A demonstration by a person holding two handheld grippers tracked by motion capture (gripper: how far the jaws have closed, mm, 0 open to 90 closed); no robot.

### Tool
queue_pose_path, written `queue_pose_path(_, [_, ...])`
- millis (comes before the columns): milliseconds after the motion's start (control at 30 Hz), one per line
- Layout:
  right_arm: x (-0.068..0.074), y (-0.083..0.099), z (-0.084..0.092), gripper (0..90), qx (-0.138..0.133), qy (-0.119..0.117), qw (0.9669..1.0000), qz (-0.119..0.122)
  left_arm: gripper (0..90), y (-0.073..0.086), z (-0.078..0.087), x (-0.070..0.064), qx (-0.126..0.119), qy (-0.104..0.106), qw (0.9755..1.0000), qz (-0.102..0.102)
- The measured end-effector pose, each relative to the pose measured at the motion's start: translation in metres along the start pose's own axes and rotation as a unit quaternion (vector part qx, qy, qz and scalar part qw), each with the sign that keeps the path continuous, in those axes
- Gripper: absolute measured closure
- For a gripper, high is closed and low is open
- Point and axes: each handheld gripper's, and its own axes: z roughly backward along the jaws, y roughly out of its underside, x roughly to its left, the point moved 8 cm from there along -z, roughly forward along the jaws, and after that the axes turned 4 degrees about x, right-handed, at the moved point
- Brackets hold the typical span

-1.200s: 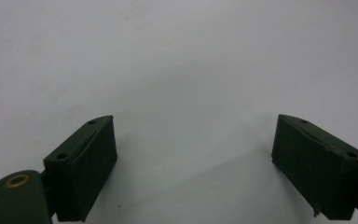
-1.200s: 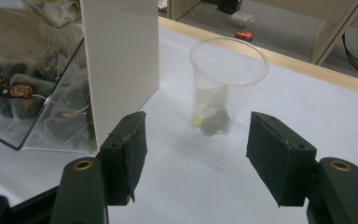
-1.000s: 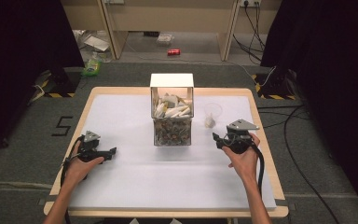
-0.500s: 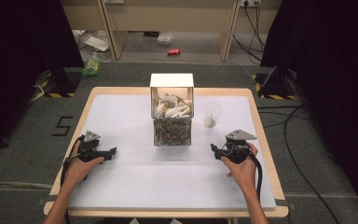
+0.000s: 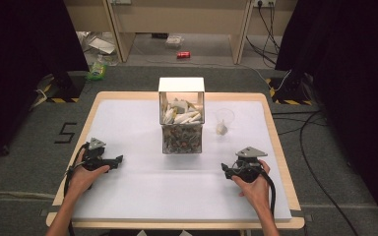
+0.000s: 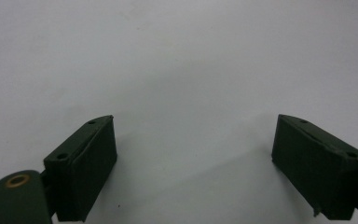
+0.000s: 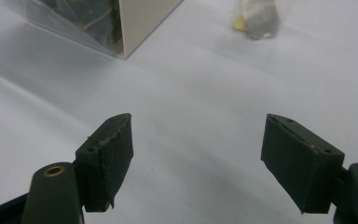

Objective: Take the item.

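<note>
- Two grippers rest low over the white table (image 5: 128, 196), one in each of my hands; my right gripper (image 5: 228, 171) has sunk from a higher, farther place beside the clear cup (image 5: 223, 121) to the near right part of the sheet, and its jaws have just been opening, with nothing between them.
- My left gripper (image 5: 119, 159) keeps its place at the near left, jaws spread wide and empty over bare sheet.
- I judge that the widening and the pull-back mean the cup is set down and let go, the step closing.
- Beyond my right gripper (image 7: 198, 161) the cup (image 7: 256, 16) stands apart, ahead and slightly right.
- Farther left, the clear box (image 5: 181, 118) of small packets stands mid-table, between both grippers.
</note>
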Motion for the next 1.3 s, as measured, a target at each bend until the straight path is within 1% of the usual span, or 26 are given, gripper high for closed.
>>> queue_pose_path(67, [0.001, 0.007, -0.001, 24.9, 0.006, -0.001, 1.0, -0.001, 13.0, 0.0, 0.0, 0.0, 0.0, 0.0, 1.0, 0.0])
queue_pose_path(167, [0.002, 0.011, -0.001, 24.7, 0.01, -0.001, 0.9999, -0.004, 13.0, 0.0, 0.0, 0.0, 0.0, 0.0, 1.0, 0.0])
queue_pose_path(400, [0.004, 0.018, 0.001, 24.6, 0.015, -0.004, 0.9999, -0.003, 12.9, 0.0, 0.0, 0.0, 0.0, 0.0, 1.0, 0.0])
queue_pose_path(567, [0.006, 0.023, 0.002, 24.3, 0.02, -0.003, 0.9998, 0.004, 13.0, 0.0, 0.0, 0.0, 0.0, 0.0, 1.0, 0.0])
queue_pose_path(667, [0.008, 0.025, 0.003, 23.6, 0.022, -0.005, 0.9997, 0.003, 13.0, 0.0, 0.0, 0.0, 0.0, 0.0, 1.0, 0.0])
queue_pose_path(700, [0.008, 0.026, 0.003, 23.2, 0.023, -0.005, 0.9997, 0.0, 13.0, 0.0, 0.0, 0.0, 0.0, 0.0, 1.0, 0.0])
queue_pose_path(867, [0.008, 0.03, 0.004, 22.0, 0.026, -0.003, 0.9997, 0.003, 13.0, 0.0, 0.0, 0.0, 0.0, 0.0, 1.0, 0.0])
queue_pose_path(1033, [0.008, 0.035, 0.008, 19.8, 0.027, -0.002, 0.9996, 0.0, 13.0, 0.0, 0.0, 0.0, 0.0, 0.0, 1.0, 0.0])
queue_pose_path(1300, [0.008, 0.042, 0.009, 19.7, 0.034, 0.001, 0.9994, -0.001, 13.0, 0.0, 0.0, 0.0, 0.0, 0.0, 1.0, 0.0])
